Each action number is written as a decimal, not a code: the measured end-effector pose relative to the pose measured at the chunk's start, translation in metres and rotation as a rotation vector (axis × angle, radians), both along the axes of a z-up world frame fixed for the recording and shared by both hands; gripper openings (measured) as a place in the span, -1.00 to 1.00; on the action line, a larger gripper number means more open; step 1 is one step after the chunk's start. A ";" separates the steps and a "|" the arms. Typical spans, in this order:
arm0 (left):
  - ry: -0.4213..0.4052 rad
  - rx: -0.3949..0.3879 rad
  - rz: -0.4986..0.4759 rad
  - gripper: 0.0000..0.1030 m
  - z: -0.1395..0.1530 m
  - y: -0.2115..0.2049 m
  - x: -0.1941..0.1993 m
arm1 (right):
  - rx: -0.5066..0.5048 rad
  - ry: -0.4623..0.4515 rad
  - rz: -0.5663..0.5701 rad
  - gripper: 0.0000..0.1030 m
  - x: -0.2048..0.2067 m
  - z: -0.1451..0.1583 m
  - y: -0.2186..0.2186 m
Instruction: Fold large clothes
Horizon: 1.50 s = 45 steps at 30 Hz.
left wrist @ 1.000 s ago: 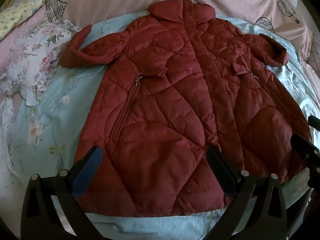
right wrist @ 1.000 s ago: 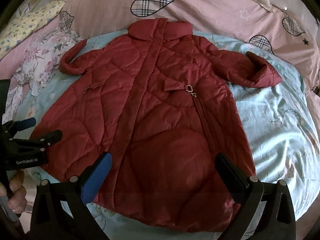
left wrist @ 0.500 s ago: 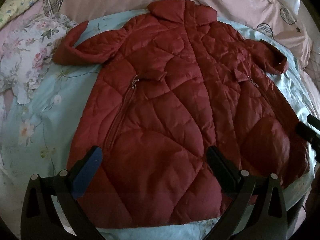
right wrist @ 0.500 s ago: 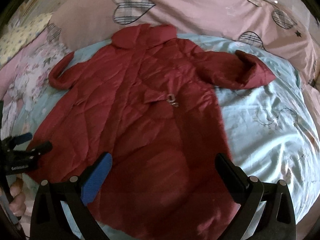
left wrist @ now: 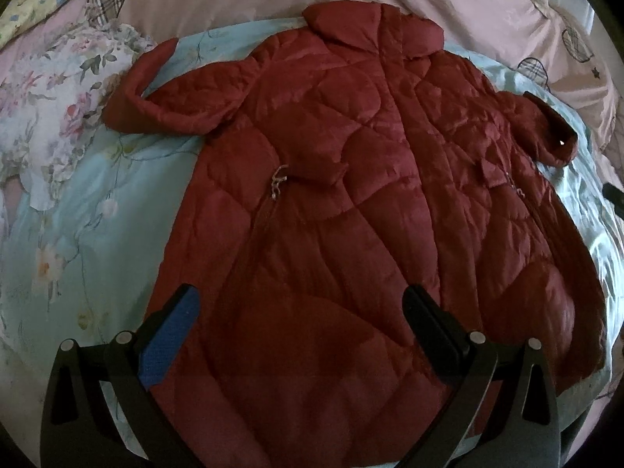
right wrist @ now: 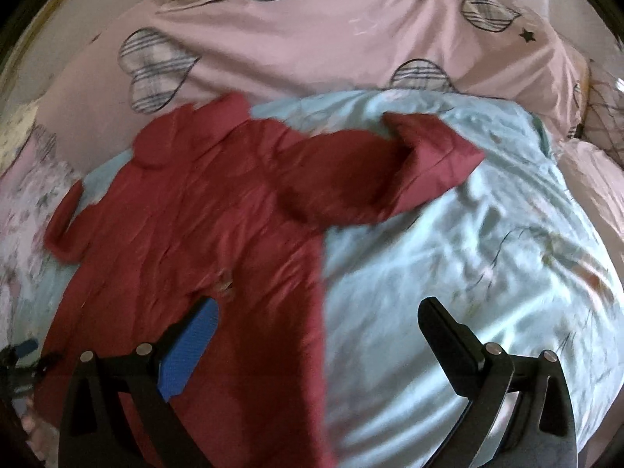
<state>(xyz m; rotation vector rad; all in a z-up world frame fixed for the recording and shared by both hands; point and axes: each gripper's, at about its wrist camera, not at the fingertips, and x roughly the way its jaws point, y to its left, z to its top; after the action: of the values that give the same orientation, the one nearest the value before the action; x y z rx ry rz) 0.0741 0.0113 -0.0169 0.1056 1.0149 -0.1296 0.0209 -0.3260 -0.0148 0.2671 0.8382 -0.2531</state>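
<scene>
**Coat spread flat, both grippers empty above its hem**

The left gripper (left wrist: 296, 312) hovers with its fingers (left wrist: 171, 331) spread wide and holding nothing — the red quilted coat (left wrist: 351, 202) fills the gap between them and runs on ahead, front up, collar farthest away. Its left sleeve (left wrist: 171, 105) lies ahead and to the left of the fingers, cuff curled up against a floral cloth (left wrist: 50, 117). The pale blue bedsheet (left wrist: 89, 214) shows beside the blue pad.

The right gripper (right wrist: 318, 335) is likewise wide open and empty. Its blue-padded finger sits over the coat's right edge; the dark one is over bare sheet. The right sleeve (right wrist: 390, 171) stretches ahead, its cuff beyond the dark finger. This view is blurred, so fine detail is lost.

The likely trouble: slick, puffy padding may slip from a shallow pinch, or the fingers may catch the sheet along with the hem and drag both. The curled cuffs could bunch inside a fold — the floral cloth and the pink duvet (right wrist: 312, 50) crowd the far side, leaving little spare room there.
</scene>
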 end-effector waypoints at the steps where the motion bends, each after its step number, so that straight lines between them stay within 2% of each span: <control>1: -0.001 0.004 0.004 1.00 0.000 0.000 0.003 | -0.001 -0.009 -0.012 0.96 0.006 0.001 -0.010; 5: 0.000 -0.007 0.020 1.00 0.002 0.003 0.016 | -0.013 -0.016 -0.083 0.92 0.034 0.001 -0.052; 11: 0.004 -0.013 0.025 1.00 0.000 0.001 0.031 | -0.034 0.016 -0.176 0.72 0.087 -0.002 -0.107; 14: 0.024 -0.018 0.018 1.00 -0.004 -0.004 0.037 | -0.045 0.037 -0.207 0.68 0.112 -0.006 -0.125; 20: 0.055 -0.016 -0.001 1.00 -0.012 -0.016 0.046 | -0.154 0.124 -0.243 0.65 0.166 -0.021 -0.144; 24: 0.062 -0.018 -0.008 1.00 -0.016 -0.020 0.052 | -0.182 0.220 -0.258 0.32 0.194 -0.045 -0.159; 26: 0.070 -0.020 -0.010 1.00 -0.018 -0.021 0.055 | -0.173 0.241 -0.272 0.05 0.197 -0.052 -0.166; 28: 0.071 -0.021 -0.010 1.00 -0.020 -0.021 0.057 | -0.137 0.209 -0.281 -0.60 0.193 -0.051 -0.171; 29: 0.073 -0.022 -0.009 1.00 -0.021 -0.021 0.058 | -0.113 0.189 -0.278 -0.71 0.189 -0.050 -0.171; 31: 0.075 -0.025 -0.007 1.00 -0.022 -0.021 0.059 | -0.099 0.135 -0.265 -0.75 0.181 -0.041 -0.164; 40: 0.056 -0.043 -0.003 1.00 -0.017 -0.017 0.056 | 0.011 -0.039 -0.109 -0.76 0.162 -0.004 -0.099; 45: 0.077 -0.129 -0.029 1.00 -0.017 -0.007 0.055 | 0.064 -0.084 0.017 -0.76 0.158 0.009 -0.043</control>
<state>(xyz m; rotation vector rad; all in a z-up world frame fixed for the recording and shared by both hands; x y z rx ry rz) 0.1294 0.0043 -0.0339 -0.0017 1.0790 -0.2269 0.1788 -0.3687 -0.0062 0.3283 0.7663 -0.1985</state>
